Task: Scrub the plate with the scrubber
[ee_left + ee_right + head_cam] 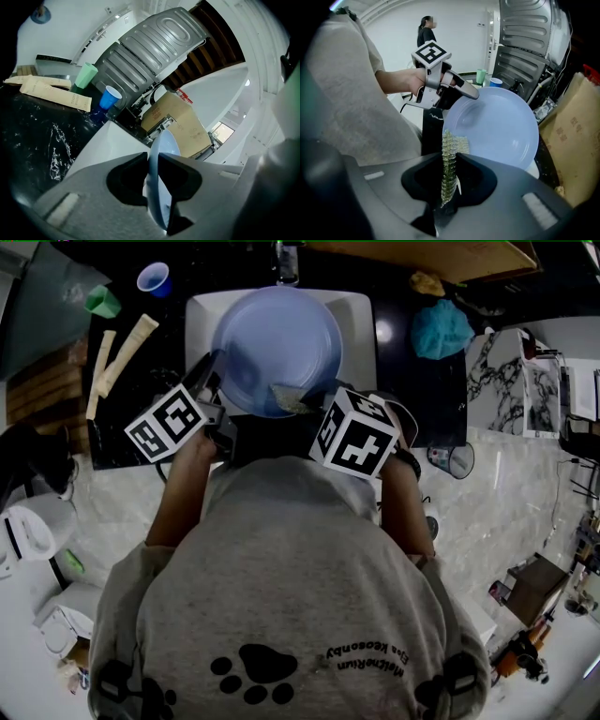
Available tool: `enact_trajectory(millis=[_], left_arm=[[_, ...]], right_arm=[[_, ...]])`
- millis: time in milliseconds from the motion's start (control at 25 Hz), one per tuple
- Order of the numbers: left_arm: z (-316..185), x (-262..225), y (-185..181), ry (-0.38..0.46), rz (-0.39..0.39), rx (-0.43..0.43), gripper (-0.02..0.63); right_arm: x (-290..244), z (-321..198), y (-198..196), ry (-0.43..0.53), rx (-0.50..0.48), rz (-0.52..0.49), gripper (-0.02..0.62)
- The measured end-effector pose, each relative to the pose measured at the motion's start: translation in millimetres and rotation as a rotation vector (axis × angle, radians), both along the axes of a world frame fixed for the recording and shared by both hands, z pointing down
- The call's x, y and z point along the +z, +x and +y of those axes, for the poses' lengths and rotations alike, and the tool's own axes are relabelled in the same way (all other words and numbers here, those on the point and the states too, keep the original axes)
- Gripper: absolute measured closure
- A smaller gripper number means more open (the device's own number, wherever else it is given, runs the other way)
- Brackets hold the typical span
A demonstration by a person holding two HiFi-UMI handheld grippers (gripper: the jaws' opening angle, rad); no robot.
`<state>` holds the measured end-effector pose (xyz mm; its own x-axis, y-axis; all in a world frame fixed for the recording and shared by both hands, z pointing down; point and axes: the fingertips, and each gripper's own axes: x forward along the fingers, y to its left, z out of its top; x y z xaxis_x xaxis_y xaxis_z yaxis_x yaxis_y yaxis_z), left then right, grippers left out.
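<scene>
A pale blue plate (277,348) is held tilted over the white sink (356,315). My left gripper (214,390) is shut on the plate's left rim; in the left gripper view the plate (159,187) stands edge-on between the jaws. My right gripper (309,407) is shut on a thin yellow-green scrubber (289,397). In the right gripper view the scrubber (449,168) stands upright between the jaws, its top lying against the plate's (501,131) lower left face. The left gripper (471,93) shows there gripping the plate's upper left rim.
On the black counter (122,418) left of the sink lie paper-wrapped sticks (122,352), a green cup (103,302) and a blue cup (153,279). A teal cloth (441,330) lies right of the sink. The faucet (286,263) stands behind. A person (425,30) stands far off.
</scene>
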<state>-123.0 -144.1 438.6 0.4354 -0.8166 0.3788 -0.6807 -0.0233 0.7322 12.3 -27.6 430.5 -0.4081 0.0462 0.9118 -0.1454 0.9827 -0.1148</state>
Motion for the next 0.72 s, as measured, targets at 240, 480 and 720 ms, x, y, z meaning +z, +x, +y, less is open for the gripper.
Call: enact_trajectory(millis=[240,480,720], left_arm=[[1,10,1,-0.034,0.019,-0.003,0.545],[4,21,0,-0.059,0.002,0.008,0.546],[7,37,1,-0.095,-0.019,0.033,0.546]], right_arm=[[-20,-9,0,0.059,0.009,-0.022,0.525],[-37,-16,-3,0.119,0.019,-0.052,0.525],[-40,-23,-2,0.14,0.04,-0.071,0.525]])
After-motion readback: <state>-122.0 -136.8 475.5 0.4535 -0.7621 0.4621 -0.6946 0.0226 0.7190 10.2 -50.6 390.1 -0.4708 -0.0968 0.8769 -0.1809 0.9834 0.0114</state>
